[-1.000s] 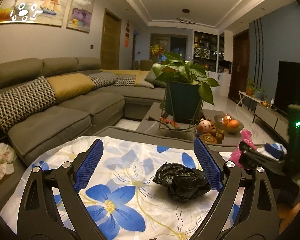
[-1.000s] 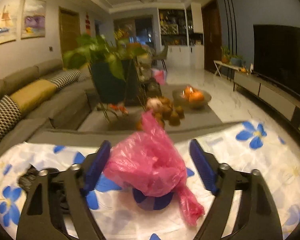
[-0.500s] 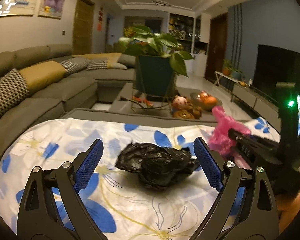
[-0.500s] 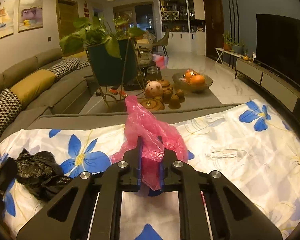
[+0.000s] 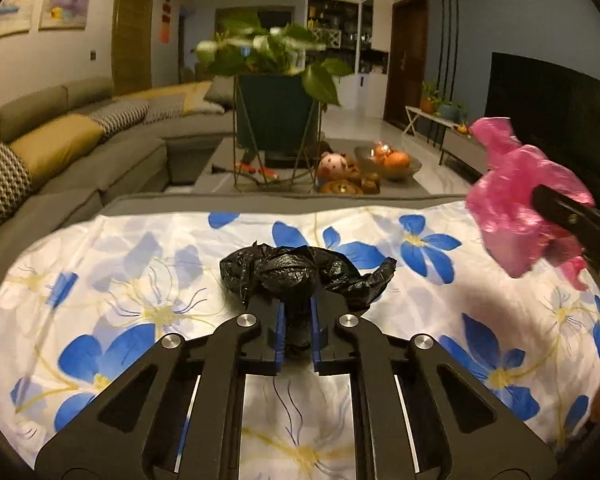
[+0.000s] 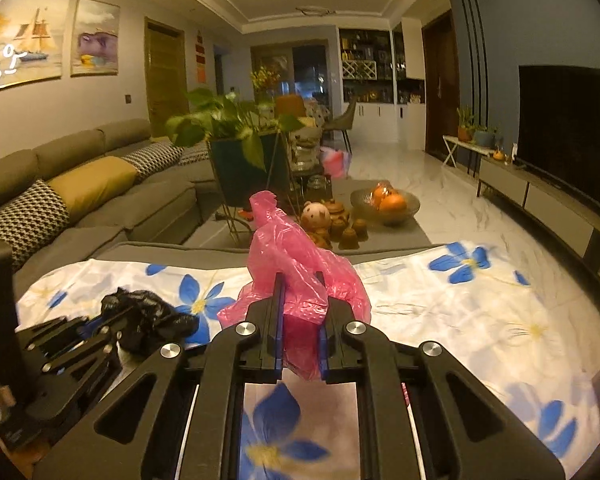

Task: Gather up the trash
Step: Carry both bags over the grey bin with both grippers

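Observation:
A crumpled black plastic bag (image 5: 300, 272) lies on the white cloth with blue flowers (image 5: 140, 264). My left gripper (image 5: 294, 320) is shut on its near side. In the right wrist view the same black bag (image 6: 148, 316) shows at the left, with the left gripper (image 6: 100, 328) closed on it. My right gripper (image 6: 300, 320) is shut on a pink plastic bag (image 6: 296, 272), held up off the cloth (image 6: 480, 312). From the left wrist view the pink bag (image 5: 516, 216) hangs at the right, clamped in the right gripper (image 5: 548, 204).
Beyond the cloth's far edge stands a low table with a potted plant (image 5: 276, 92), a bowl of oranges (image 5: 388, 160) and small figurines (image 5: 332, 164). A grey sofa (image 5: 80, 152) runs along the left. A TV and its cabinet (image 6: 568, 152) line the right wall.
My left gripper has gone from open around the black bag to shut on it. The right gripper, shut on the pink bag half a second ago, has lifted it off the cloth.

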Demonstrator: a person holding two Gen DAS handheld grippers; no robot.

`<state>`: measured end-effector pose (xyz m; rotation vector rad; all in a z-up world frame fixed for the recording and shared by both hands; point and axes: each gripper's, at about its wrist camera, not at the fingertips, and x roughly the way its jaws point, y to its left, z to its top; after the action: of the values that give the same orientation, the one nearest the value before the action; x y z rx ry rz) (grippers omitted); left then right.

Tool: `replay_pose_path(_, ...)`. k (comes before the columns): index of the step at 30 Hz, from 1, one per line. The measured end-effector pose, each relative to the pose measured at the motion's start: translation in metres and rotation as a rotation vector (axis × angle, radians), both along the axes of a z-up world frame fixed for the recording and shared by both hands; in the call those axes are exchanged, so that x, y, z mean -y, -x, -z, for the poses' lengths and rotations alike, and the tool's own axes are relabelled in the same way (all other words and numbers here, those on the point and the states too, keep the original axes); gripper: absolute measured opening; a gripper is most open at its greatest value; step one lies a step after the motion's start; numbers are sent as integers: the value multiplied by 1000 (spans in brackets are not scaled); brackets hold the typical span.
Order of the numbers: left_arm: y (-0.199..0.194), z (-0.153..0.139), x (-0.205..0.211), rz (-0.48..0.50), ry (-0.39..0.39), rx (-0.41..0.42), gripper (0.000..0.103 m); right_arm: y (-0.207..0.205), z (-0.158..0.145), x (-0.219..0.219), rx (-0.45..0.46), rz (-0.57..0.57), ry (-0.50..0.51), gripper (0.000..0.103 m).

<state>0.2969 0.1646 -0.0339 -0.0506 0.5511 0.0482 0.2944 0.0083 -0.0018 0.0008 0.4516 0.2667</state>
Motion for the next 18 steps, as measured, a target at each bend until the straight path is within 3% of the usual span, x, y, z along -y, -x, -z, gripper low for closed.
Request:
replay_pose_path(10, 92, -53, 43, -14, -19, 98, 8, 92, -30, 53, 94, -41, -14, 13)
replay_pose_path(18, 161, -87, 107, 2, -74, 182, 8, 167, -43, 114, 139, -15, -39, 13)
